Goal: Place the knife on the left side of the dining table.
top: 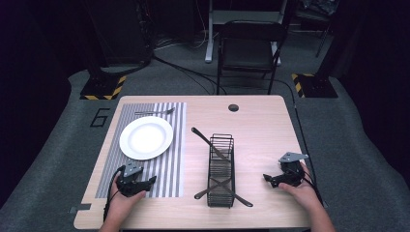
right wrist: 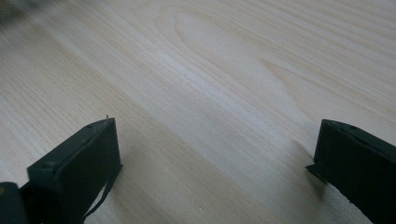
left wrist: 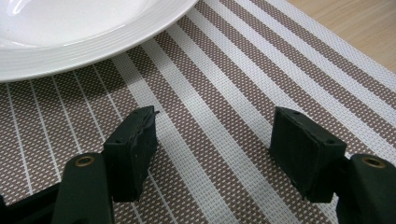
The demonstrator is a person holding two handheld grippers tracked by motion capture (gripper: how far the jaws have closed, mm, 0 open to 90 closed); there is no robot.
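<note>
From the high view, a white plate (top: 146,137) sits on a striped mat (top: 169,169) toward the table's (top: 261,121) left edge, a fork (top: 154,112) beyond it near the far edge. A wire basket (top: 221,170) at mid-table holds dark utensils (top: 210,145). The left gripper (top: 145,182) rests on the mat's near part, the right gripper (top: 269,178) near the right edge.

In the left gripper view, jaws stand wide apart, empty, the plate (left wrist: 70,37) just ahead. A careless advance could likely nudge it.

In the right gripper view, jaws gape wide over bare wood (right wrist: 210,93), holding nothing.
</note>
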